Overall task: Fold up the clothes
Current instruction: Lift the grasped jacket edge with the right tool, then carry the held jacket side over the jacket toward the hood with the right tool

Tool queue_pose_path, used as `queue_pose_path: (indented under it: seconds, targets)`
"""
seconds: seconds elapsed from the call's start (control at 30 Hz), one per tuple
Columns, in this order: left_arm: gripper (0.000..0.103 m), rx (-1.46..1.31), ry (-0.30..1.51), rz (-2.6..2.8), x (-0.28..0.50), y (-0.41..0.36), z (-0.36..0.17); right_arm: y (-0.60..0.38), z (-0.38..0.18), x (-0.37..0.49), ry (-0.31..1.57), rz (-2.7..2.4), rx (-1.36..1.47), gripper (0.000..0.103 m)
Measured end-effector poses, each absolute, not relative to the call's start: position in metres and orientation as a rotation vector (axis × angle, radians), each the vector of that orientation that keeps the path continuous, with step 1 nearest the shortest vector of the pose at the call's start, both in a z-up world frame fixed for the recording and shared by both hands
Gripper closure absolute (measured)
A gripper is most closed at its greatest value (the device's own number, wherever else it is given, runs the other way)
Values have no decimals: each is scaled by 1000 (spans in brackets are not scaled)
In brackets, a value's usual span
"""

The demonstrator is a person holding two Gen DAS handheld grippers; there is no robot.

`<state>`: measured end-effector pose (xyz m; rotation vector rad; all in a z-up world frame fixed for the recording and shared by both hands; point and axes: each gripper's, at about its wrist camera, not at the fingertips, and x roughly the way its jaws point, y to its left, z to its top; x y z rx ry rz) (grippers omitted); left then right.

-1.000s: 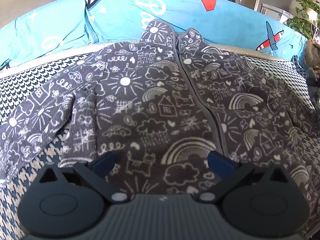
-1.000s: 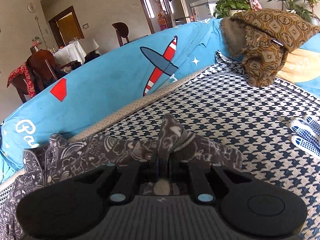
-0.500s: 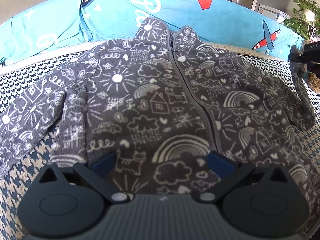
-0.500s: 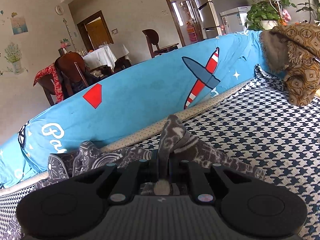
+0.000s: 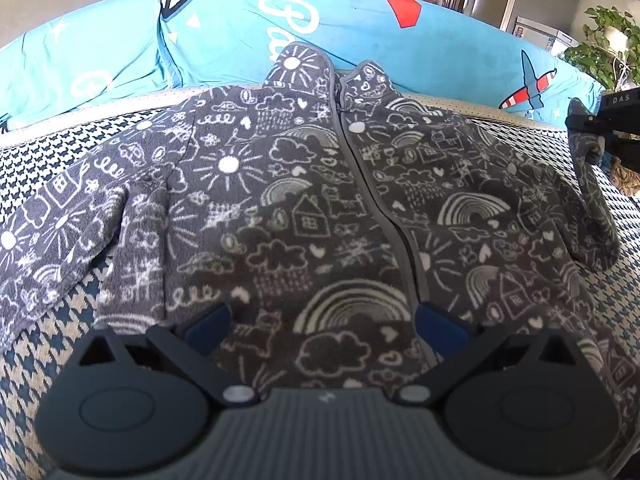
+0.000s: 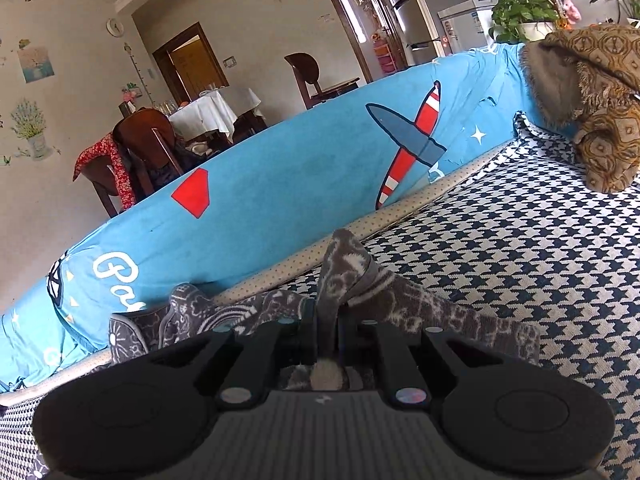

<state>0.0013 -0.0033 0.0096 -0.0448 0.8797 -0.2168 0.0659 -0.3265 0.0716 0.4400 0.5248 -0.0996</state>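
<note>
Houndstooth cover (image 5: pixel 48 152) is spreading under everything I am seeing, with a blue cushion (image 5: pixel 360 40) rising along its far edge, printed with white lettering, a red shape and a striped plane. Beyond it a dining room is showing in the right wrist view, its table and chairs too distant to read in detail.

I am looking down past my left gripper (image 5: pixel 322 326), whose jaws are standing wide apart with nothing between them. The grey doodle-print jacket (image 5: pixel 288 216) is lying front up directly ahead of it, zip running away from me toward the collar at the cushion. Its hem is disappearing under the gripper body, so I cannot tell whether the fingers are touching the cloth. The sleeve off to the left side is running out of the frame, and its cuff is cut off.

My right gripper (image 6: pixel 328 324) is pinching the jacket's other sleeve (image 6: pixel 344 264), jaws nearly closed on a fold of it that is sticking up ahead of the fingertips. In the left wrist view that gripper (image 5: pixel 600 120) is showing only at the far right edge, mostly cut off, with the sleeve (image 5: pixel 592 200) hanging up to it. A brown patterned cloth (image 6: pixel 600 100) is bunching ahead to the right, partly out of frame.
</note>
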Motion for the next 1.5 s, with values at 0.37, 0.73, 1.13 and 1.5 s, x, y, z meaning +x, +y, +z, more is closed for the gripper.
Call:
queue_pose_path:
  seconds: [0.37, 0.73, 1.13, 1.5]
  targets:
    - [0, -68, 881, -182, 3, 4, 10, -304, 86, 64, 467, 18, 479, 92]
    - [0, -97, 886, -179, 0, 13, 11, -280, 83, 75, 451, 88, 492, 92]
    - [0, -128, 890, -166, -6, 29, 13, -240, 80, 86, 455, 207, 459, 92]
    - [0, -140, 881, -136, -12, 43, 13, -188, 71, 96, 482, 312, 369, 92]
